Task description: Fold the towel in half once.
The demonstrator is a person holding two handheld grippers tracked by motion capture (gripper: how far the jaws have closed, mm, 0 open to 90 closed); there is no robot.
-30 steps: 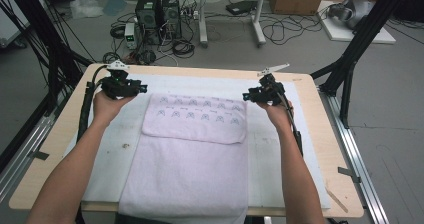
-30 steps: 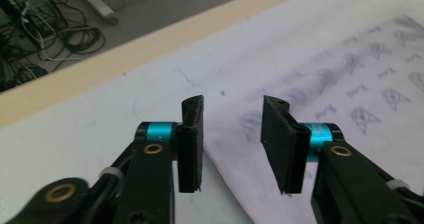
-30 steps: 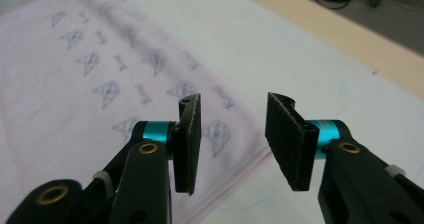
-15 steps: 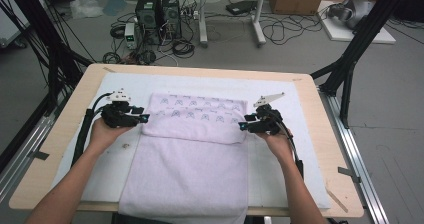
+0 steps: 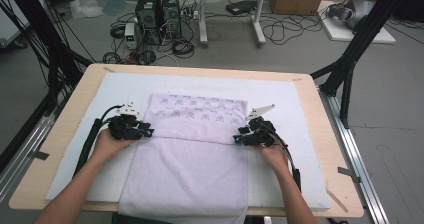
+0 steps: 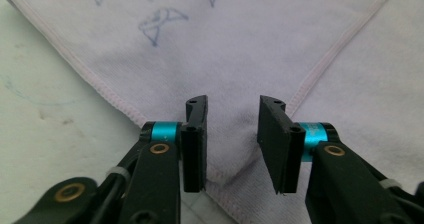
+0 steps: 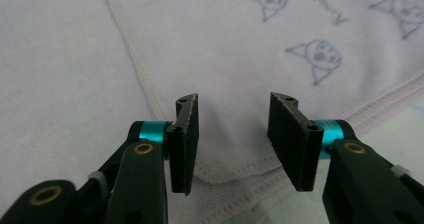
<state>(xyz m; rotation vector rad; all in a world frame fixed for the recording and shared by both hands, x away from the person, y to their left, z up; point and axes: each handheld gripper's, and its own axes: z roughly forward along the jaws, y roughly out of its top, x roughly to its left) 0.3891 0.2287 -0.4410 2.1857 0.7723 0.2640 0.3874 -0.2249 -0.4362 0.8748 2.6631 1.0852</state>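
Left gripper [image 6: 232, 149] jaws apart, holding nothing; corner of folded towel [image 6: 260, 49] lies between them. Right gripper [image 7: 235, 141] jaws apart too, other folded corner between them. Towel spreads away from both, flat on white mat [image 5: 300, 109] on table [image 5: 330, 124].

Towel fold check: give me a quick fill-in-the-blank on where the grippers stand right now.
1. The jaws of the left gripper stand ____ over a corner of the folded flap.
2. The towel is pale purple, and its folded-over flap shows small ____ printed figures.
3. The towel's near edge hangs over the ____ edge of the table.
4. The right gripper has its jaws astride a ____ of the flap.

Missing words: open; blue; front; corner
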